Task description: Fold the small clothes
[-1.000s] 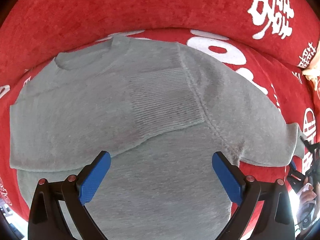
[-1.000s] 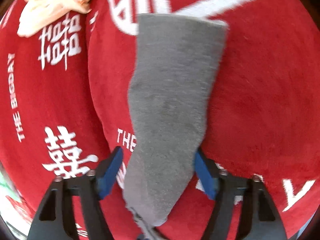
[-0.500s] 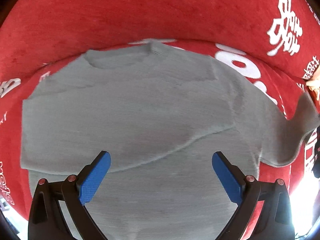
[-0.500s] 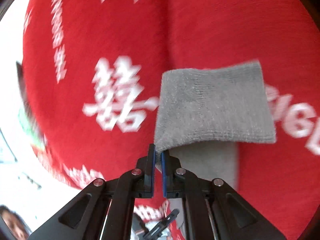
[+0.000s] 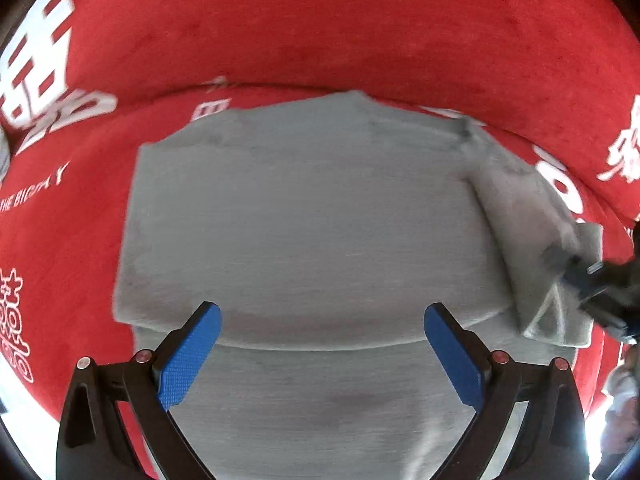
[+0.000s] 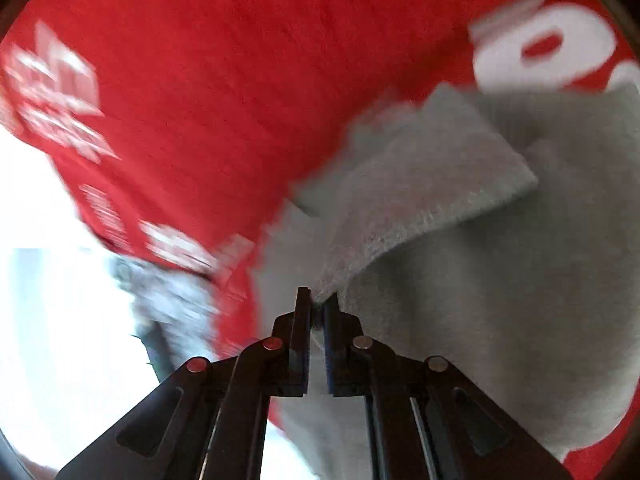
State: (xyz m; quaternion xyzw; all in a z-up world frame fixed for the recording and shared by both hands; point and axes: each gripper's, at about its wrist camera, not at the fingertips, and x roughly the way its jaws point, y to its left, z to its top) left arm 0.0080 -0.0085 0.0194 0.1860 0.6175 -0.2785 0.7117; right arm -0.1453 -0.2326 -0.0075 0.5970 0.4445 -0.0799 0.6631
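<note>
A grey knit sweater point(image 5: 304, 220) lies flat on the red blanket point(image 5: 320, 40), its left side folded in. My left gripper point(image 5: 322, 312) hovers open above the sweater's lower body, with nothing between its blue pads point(image 5: 188, 356). At the right edge, my right gripper point(image 5: 576, 272) holds up the sweater's right sleeve point(image 5: 532, 216). In the right wrist view the right gripper point(image 6: 318, 304) pinches the edge of the sleeve point(image 6: 420, 184) over the sweater's body point(image 6: 520, 280). Its jaws are opening slightly with the cloth still between them.
The red blanket point(image 6: 200, 80) carries white printed characters and rises into a fold behind the sweater. A person point(image 5: 620, 400) shows at the lower right edge. Bright light and a blurred grey-white shape point(image 6: 168, 292) fill the left of the right wrist view.
The right gripper closed on the sleeve's cuff, lifted it and swung it toward the sweater's body. The left gripper slid across the sweater and stayed open.
</note>
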